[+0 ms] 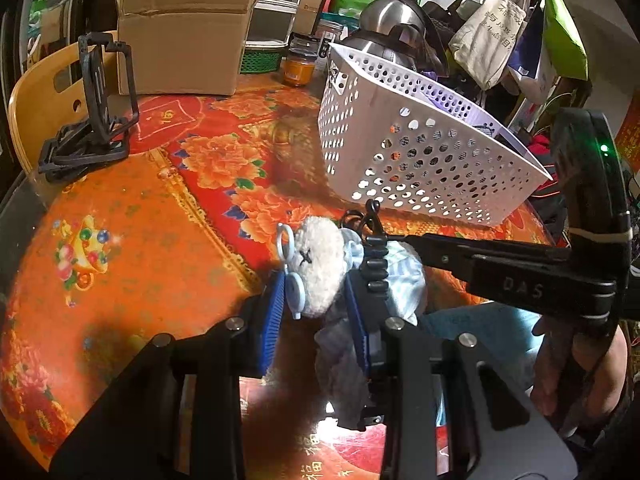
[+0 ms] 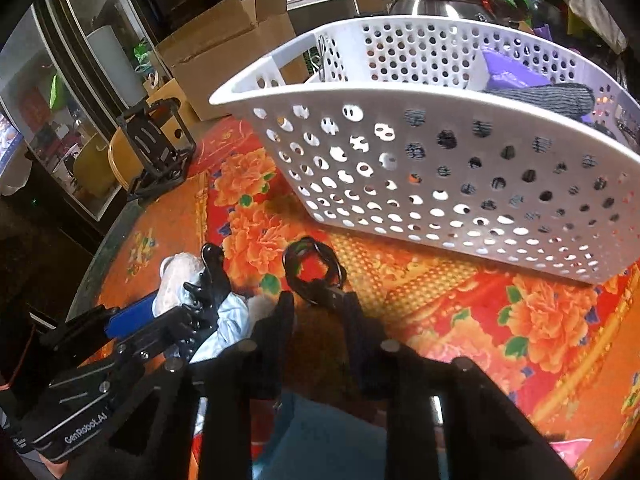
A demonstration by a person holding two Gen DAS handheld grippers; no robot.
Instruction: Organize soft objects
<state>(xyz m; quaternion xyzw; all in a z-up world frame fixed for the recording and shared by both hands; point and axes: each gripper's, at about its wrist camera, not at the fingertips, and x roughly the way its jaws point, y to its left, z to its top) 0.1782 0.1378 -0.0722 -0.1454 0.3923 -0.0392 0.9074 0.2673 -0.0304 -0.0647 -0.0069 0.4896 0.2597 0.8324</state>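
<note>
Left wrist view shows my left gripper (image 1: pixel 316 300) with its blue-padded fingers pinching a white plush toy (image 1: pixel 320 266) just above the tabletop (image 1: pixel 132 208). My right gripper (image 2: pixel 318 300) seems to pinch the black keyring (image 2: pixel 314 266), though shadow muddies that contact. The white basket (image 2: pixel 440 160), already holding knitwear, stands near. I'd lift the plush clear of its rim, keeping both hands moving together so the ring doesn't tug.

"GenRobot.AI" — left gripper (image 2: pixel 192 292) body
</note>
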